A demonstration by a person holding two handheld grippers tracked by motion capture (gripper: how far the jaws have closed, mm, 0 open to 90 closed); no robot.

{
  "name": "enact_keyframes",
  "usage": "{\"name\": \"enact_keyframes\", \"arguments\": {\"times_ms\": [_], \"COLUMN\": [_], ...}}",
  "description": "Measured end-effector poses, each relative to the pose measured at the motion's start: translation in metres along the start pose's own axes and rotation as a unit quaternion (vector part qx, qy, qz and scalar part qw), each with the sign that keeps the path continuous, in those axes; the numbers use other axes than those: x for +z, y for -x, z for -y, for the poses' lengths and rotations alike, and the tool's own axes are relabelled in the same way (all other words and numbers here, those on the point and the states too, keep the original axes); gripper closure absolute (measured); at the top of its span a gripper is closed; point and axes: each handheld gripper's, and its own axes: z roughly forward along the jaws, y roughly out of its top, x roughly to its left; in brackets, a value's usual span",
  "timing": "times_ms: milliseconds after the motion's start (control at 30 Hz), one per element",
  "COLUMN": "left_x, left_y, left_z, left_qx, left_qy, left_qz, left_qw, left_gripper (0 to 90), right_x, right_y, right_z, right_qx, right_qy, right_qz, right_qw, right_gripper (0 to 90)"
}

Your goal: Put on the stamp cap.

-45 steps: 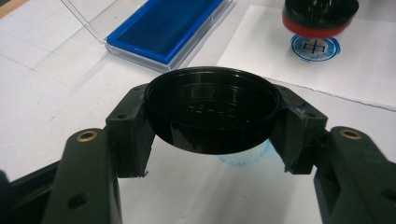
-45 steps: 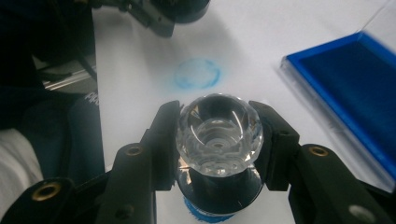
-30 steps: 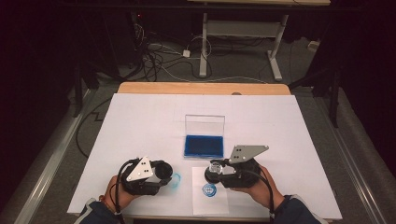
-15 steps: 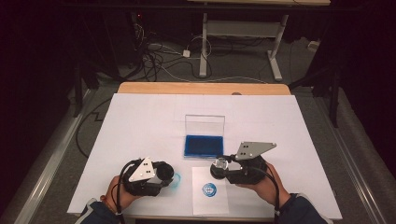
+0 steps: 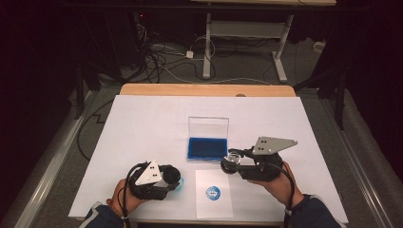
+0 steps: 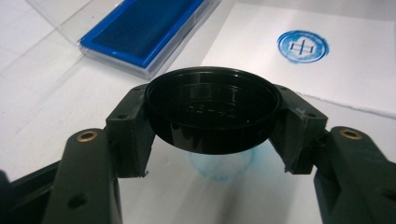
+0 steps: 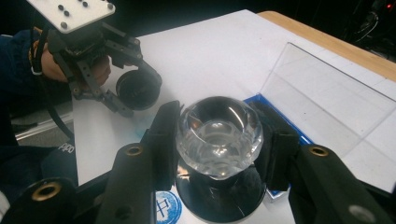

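Right gripper (image 7: 219, 140) of mine pinches the clear-knobbed stamp (image 7: 218, 135) by its crystal handle, lifted between the open blue ink pad (image 5: 207, 147) and the paper slip (image 5: 213, 202) bearing a round blue imprint (image 5: 212, 193). Left gripper (image 6: 212, 123) clamps the black round cap (image 6: 212, 112) just above a faint blue ring on the white table sheet (image 5: 152, 123).

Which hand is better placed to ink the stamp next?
Probably the right: the right gripper grips the stamp beside the open ink pad. The left gripper holds the black cap.
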Motion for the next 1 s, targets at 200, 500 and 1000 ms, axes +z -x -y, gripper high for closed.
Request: {"name": "enact_keyframes", "arguments": {"times_ms": [200,500,1000], "left_x": [0.007,0.011,0.033], "left_y": [0.005,0.007,0.021], "left_z": [-0.006,-0.012,-0.026], "left_qx": [0.008,-0.004,-0.019], "left_qy": [-0.003,0.016,0.042], "left_qz": [0.02,0.032,0.057], "left_qw": [0.9998,0.9994,0.9973], "left_gripper": [36.4,36.4,36.4], "right_x": [-0.006,-0.003,0.014], "right_y": [-0.003,-0.008,-0.024], "right_z": [-0.003,-0.011,-0.024], "right_qx": [-0.001,-0.01,-0.015], "right_qy": [0.011,0.019,0.031], "right_qz": [0.003,-0.004,-0.028], "right_qw": [0.9999,0.9998,0.999], "right_gripper": [57.0,57.0,57.0]}}
